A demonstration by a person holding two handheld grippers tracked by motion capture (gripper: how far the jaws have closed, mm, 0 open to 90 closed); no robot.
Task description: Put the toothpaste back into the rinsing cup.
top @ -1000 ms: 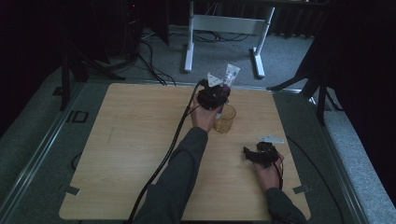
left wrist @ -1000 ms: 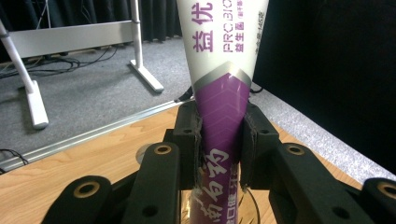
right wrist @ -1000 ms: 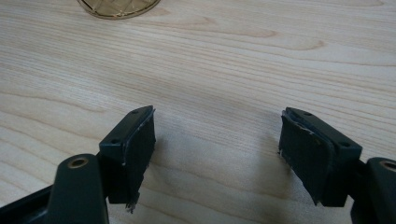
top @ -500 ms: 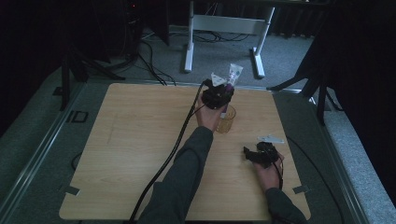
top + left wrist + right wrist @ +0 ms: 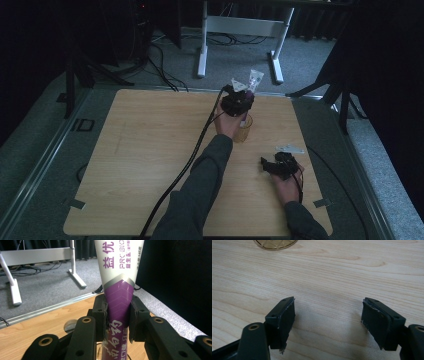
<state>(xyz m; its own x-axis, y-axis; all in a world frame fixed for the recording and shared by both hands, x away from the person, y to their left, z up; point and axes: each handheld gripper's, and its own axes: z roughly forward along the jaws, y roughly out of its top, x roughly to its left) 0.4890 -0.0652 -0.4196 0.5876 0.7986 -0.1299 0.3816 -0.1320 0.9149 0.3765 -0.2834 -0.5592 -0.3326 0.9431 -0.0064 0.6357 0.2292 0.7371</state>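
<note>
Left gripper (image 5: pixel 117 317) shifted slightly over cup (image 5: pixel 243 131), clamped on toothpaste tube (image 5: pixel 118 277); right gripper (image 5: pixel 328 322) jaws apart.

A light wooden desk (image 5: pixel 140 165) is set on grey carpet (image 5: pixel 385 165), w/ metal rails along its sides. Beyond its far edge, a white stand (image 5: pixel 240 25) w/ 2 legs is seen, cables (image 5: pixel 155 55) trailing beside it. Dark tape bits (image 5: pixel 76 204) are stuck at the near corners. The background is hung w/ black curtains.
</note>
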